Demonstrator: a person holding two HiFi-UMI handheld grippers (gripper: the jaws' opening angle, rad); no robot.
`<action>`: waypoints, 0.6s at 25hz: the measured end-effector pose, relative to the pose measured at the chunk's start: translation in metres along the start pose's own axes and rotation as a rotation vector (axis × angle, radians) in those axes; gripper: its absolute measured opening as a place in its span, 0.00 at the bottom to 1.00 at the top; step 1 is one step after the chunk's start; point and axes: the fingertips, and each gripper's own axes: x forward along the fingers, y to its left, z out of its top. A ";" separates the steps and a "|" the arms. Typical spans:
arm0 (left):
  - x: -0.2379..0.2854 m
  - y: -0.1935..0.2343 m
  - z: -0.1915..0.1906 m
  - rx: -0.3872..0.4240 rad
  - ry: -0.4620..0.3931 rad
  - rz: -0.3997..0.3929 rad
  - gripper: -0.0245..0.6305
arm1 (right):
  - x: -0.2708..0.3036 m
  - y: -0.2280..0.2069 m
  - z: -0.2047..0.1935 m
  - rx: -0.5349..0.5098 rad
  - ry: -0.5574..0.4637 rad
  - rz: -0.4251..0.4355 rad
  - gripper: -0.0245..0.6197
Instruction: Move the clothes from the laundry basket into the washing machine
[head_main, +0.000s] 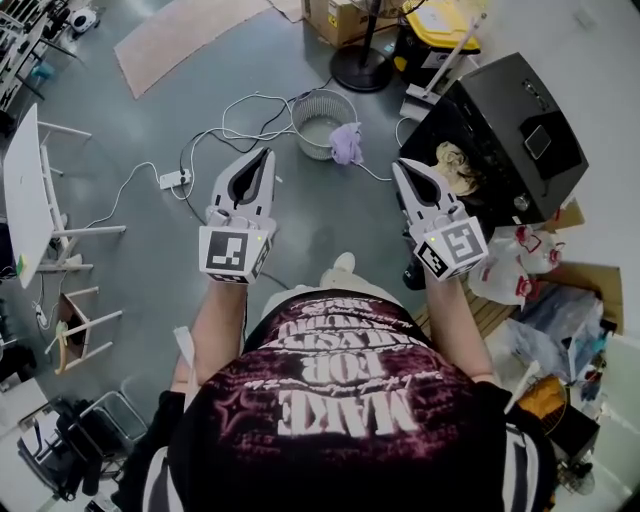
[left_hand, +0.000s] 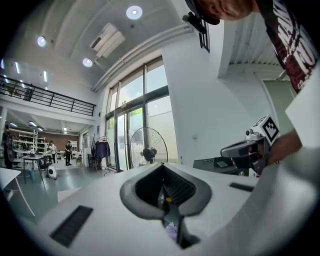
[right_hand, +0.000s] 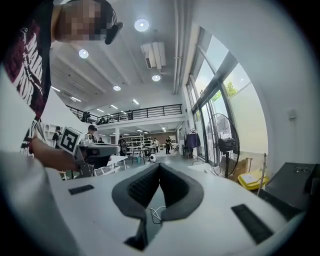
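A white wire laundry basket (head_main: 318, 115) stands on the grey floor ahead, with a purple garment (head_main: 346, 143) draped over its right rim. To the right is the black washing machine (head_main: 510, 130); a pale garment (head_main: 455, 165) shows in its opening. My left gripper (head_main: 267, 153) is held level to the basket's lower left, its jaws together and nothing in them. My right gripper (head_main: 400, 163) is also shut and empty, just left of the machine's opening. In the left gripper view the jaw tips meet (left_hand: 162, 165); they also meet in the right gripper view (right_hand: 159, 165).
White cables (head_main: 215, 150) and a power strip (head_main: 172, 179) lie on the floor left of the basket. A fan's round base (head_main: 362, 68), a yellow-lidded bin (head_main: 435, 35) and a cardboard box (head_main: 340, 15) stand beyond. Plastic bags (head_main: 515, 265) sit right; a white table (head_main: 25, 195) stands left.
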 end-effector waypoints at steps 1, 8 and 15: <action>0.004 0.000 -0.001 -0.001 0.002 0.005 0.04 | 0.001 -0.004 -0.001 0.003 0.001 0.006 0.05; 0.035 -0.017 0.004 -0.003 -0.001 0.015 0.04 | 0.004 -0.029 -0.006 0.011 0.006 0.059 0.05; 0.047 -0.028 0.000 -0.008 0.036 0.030 0.04 | 0.001 -0.051 -0.014 0.052 -0.004 0.080 0.05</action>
